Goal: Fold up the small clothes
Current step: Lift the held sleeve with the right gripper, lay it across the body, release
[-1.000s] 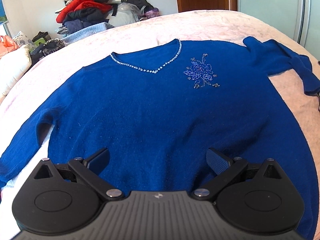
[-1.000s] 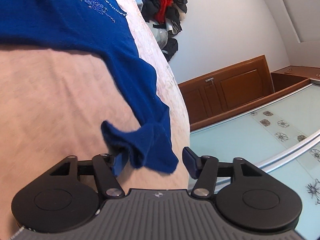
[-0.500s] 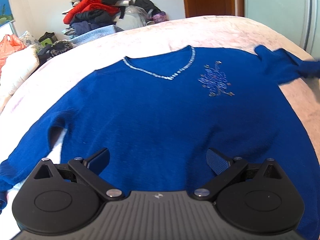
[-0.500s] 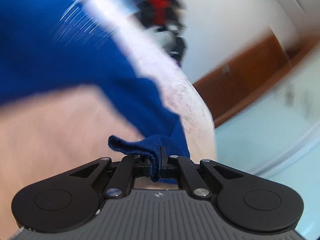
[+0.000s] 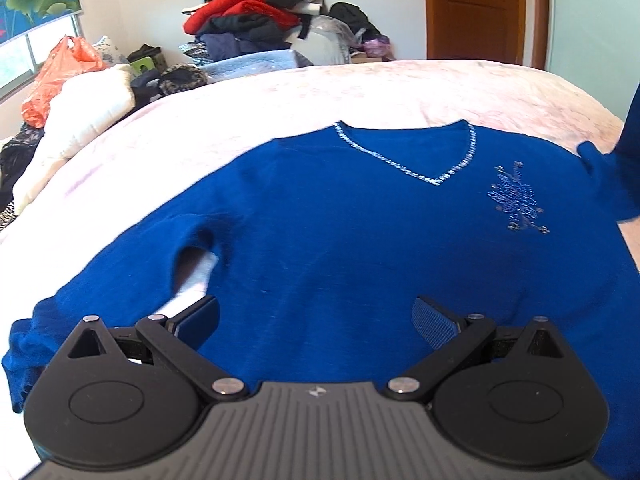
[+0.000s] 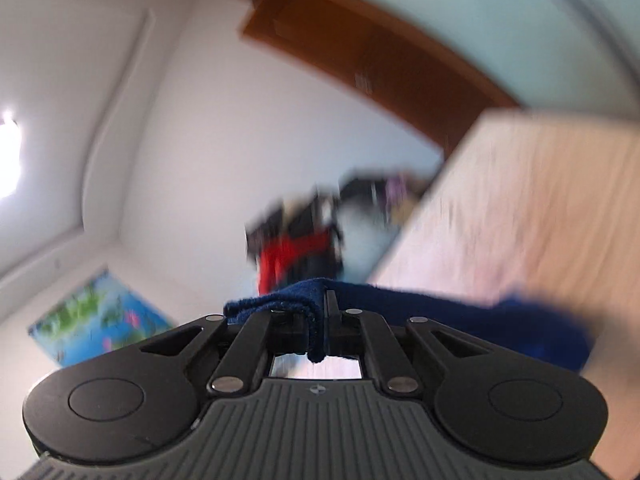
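- Because the blue sweater is a soft, limp knit, it is judged light, floppy and easily stretched; no shape is likely to be kept once it is lifted, so hold is best taken at cuffs, hem corners or shoulder seams.
- The sweater is spread front-up on the pink bedspread, its V-neck at about 12 o'clock in the left wrist view, with one sleeve trailing toward 8 o'clock.
- A beaded neckline trim and a sequinned flower are seen at 1 to 2 o'clock; these are judged snag-prone and are better not pinched.
- The left gripper is held over the lower body of the garment, fingers wide apart, nothing between them.
- The right gripper is closed tight on a fold of the fuzzy cuff, the fabric being draped away toward 3 o'clock; the right wrist view is blurred.
- A matte, slightly fuzzy surface is shown, so slipping from ribbed pads is judged unlikely.
- A heap of clothes is piled at 11 o'clock beyond the bed.
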`<move>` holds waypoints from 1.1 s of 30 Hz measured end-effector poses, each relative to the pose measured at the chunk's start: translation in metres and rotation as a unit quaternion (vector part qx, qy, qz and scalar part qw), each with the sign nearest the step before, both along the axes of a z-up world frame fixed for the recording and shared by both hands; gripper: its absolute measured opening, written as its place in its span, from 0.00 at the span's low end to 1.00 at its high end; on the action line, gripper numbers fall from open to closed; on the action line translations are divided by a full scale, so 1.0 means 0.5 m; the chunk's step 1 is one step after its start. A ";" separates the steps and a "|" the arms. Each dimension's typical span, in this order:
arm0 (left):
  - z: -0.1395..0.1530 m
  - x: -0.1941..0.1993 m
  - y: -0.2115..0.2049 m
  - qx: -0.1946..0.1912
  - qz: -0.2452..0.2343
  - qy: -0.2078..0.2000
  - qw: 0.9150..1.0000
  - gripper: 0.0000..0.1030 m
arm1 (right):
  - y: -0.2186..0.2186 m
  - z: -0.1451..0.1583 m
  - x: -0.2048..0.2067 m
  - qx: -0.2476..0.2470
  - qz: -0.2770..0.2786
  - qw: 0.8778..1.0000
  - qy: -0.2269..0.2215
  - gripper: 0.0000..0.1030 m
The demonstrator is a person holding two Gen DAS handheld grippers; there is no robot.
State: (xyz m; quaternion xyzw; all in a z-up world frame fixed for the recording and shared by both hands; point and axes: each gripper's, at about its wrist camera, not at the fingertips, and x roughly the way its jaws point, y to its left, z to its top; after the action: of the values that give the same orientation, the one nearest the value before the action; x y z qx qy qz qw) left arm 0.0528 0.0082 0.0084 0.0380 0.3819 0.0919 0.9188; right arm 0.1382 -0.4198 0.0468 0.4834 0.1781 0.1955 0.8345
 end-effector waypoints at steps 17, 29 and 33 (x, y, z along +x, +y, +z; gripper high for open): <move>0.003 -0.017 0.102 -0.004 0.052 -0.005 0.999 1.00 | 0.386 -0.017 0.132 0.107 0.147 0.983 0.020 0.10; -0.002 -0.039 0.183 0.004 0.106 -0.003 0.994 1.00 | 0.644 -0.084 0.139 0.053 0.234 0.966 0.096 0.11; -0.009 -0.043 0.193 -0.001 0.111 0.005 0.994 1.00 | 0.700 -0.094 0.149 0.023 0.262 0.958 0.116 0.15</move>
State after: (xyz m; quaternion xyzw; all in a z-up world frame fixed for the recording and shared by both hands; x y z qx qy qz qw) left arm 0.0315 0.1050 0.0038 -0.0052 0.3883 0.1931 0.9010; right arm 0.2128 -0.0699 -0.0002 0.4586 0.3896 0.3537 0.7161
